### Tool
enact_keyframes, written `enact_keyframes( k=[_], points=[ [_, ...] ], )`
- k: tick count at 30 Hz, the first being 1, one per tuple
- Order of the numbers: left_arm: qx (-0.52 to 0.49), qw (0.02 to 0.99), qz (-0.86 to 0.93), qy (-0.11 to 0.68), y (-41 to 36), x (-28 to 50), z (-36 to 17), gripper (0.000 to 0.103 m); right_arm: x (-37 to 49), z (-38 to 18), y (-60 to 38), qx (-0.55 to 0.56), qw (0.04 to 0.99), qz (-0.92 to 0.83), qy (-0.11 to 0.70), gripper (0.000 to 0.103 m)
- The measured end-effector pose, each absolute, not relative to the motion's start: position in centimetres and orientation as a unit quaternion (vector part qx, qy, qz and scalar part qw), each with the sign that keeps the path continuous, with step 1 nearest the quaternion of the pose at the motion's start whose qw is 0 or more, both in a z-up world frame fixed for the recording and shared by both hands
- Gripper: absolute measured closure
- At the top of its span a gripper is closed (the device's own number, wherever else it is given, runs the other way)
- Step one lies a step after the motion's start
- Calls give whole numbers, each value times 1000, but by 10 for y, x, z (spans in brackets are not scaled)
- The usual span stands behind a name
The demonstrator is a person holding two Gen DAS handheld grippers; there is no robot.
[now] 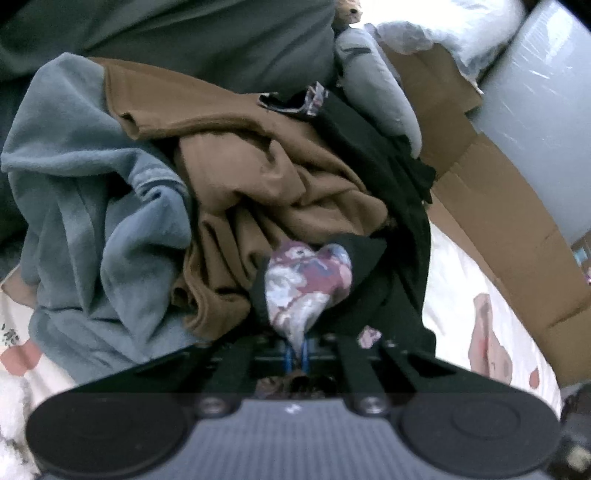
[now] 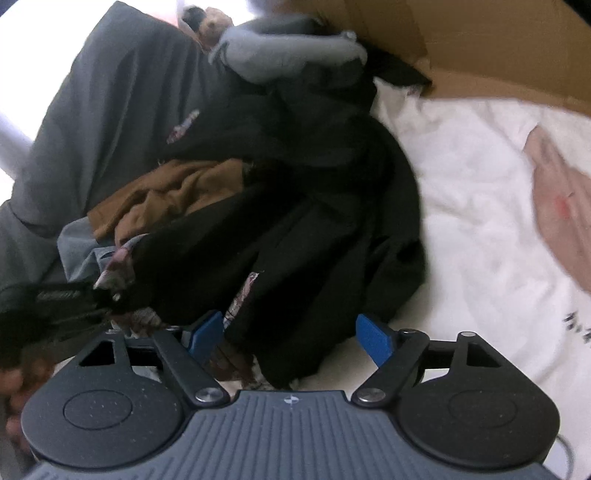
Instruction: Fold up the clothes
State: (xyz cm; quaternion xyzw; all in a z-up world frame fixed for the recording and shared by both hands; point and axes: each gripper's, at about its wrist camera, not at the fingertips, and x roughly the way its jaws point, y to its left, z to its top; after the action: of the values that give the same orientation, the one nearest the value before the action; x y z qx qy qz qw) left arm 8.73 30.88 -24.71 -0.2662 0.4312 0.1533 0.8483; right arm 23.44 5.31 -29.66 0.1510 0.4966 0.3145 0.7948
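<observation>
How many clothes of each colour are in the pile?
Brown cloth: 1
Blue-grey cloth: 1
Black garment with floral lining: 1
Dark grey cloth: 1
Total: 4 that I can tell apart; the pile may hide more.

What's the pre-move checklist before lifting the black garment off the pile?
1. Left gripper shut on floral lining of black garment: ok.
2. Right gripper open, blue pads straddling the garment's edge: ok.
3. Right gripper has a hold: not ok.
4. Garment free of brown garment: cannot tell, they overlap.
5. White bedsheet has bare room for laying out: ok.
</observation>
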Motion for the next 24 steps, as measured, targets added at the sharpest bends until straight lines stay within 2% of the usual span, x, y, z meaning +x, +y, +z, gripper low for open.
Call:
enact_keyframes(
  k=[4, 10, 13, 14, 16, 17, 24],
  points=[
    [-263, 847, 151, 436, 310, 82, -250, 98, 243, -317, 74, 180, 776, 304, 522, 39],
    [-252, 847, 144, 445, 307, 80, -254, 98, 243, -330, 93, 190, 768, 307, 529, 41],
    [-245, 847, 135, 451, 302, 77, -256, 98, 243, -333, 100, 185, 767, 305, 534, 53],
    [-244, 847, 134, 453, 301, 76, -256, 98, 244, -334, 100, 186, 766, 304, 535, 59],
    [-242, 846, 131, 456, 298, 75, -257, 98, 247, -336, 102, 188, 765, 303, 537, 85],
    [-241, 846, 129, 458, 297, 74, -257, 98, 248, -337, 103, 189, 764, 303, 538, 103],
    [-232, 844, 119, 469, 286, 73, -259, 98, 255, -317, 71, 143, 777, 302, 533, 103]
  ],
)
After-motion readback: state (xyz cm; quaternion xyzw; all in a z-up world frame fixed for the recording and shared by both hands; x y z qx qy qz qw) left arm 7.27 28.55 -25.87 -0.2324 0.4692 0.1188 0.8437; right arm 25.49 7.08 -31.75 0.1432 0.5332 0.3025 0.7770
